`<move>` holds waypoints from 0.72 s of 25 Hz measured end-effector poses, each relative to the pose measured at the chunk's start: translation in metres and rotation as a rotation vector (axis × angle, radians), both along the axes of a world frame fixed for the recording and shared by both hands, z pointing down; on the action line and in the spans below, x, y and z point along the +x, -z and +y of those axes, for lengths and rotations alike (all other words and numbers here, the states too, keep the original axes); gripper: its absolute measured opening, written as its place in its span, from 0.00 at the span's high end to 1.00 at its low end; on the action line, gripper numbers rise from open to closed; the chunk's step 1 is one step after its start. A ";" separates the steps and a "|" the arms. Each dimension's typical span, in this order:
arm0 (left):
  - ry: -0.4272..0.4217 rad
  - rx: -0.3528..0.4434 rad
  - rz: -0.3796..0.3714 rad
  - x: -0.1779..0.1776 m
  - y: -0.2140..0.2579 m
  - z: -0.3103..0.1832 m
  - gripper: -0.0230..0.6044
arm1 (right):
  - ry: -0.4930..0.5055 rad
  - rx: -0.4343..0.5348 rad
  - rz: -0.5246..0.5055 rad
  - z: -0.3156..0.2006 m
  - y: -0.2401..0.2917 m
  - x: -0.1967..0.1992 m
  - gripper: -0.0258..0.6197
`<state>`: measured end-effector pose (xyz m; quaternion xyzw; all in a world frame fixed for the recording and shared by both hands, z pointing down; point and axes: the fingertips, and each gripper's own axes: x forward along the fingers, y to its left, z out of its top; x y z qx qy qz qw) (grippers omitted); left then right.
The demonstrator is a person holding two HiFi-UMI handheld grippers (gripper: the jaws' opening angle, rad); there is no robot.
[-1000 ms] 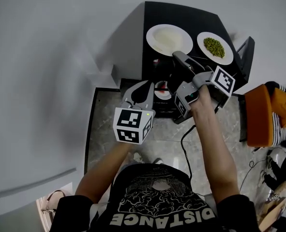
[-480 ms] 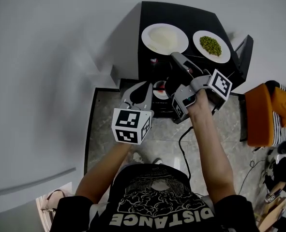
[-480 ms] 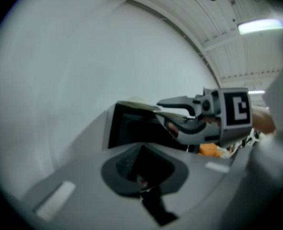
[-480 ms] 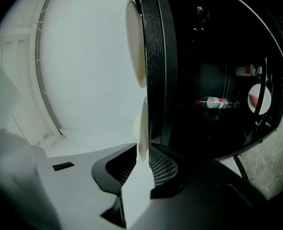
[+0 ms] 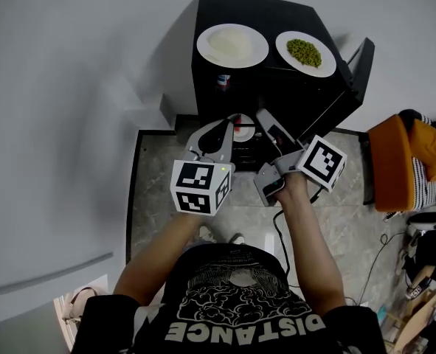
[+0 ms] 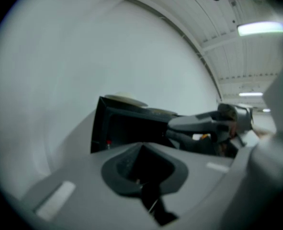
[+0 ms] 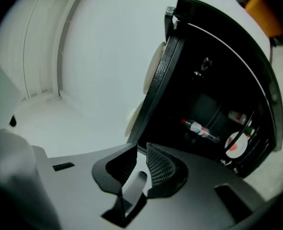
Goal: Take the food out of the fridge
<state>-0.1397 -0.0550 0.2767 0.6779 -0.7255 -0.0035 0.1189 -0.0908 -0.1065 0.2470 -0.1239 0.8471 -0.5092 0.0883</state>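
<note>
Black mini fridge (image 5: 271, 15) is open, door (image 5: 348, 76) swung out to the right. 2 plates sit on top of it: a plate of pale food (image 5: 232, 45) and a plate of green peas (image 5: 305, 52). Inside there's a small bottle (image 5: 223, 80) and a dish with something red (image 5: 241, 129). Left gripper (image 5: 219, 130) has its jaws clenched on nothing. Right gripper (image 5: 265, 120) jaws have just been opening, released with nothing between them, facing the shelves.

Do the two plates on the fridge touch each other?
Apart. The head view shows bare black fridge top between the white plate and the plate of green food.
</note>
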 end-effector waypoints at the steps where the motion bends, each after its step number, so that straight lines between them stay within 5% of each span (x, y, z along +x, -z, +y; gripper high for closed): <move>1: -0.003 -0.002 -0.002 0.007 -0.002 0.002 0.96 | -0.007 0.045 0.054 0.006 -0.008 0.007 0.88; 10: -0.070 -0.026 -0.004 0.055 -0.013 0.000 0.96 | -0.066 0.462 0.464 0.032 -0.045 0.049 0.90; 18: -0.101 -0.046 -0.005 0.074 -0.019 0.001 0.96 | -0.078 0.553 0.567 0.035 -0.055 0.065 0.90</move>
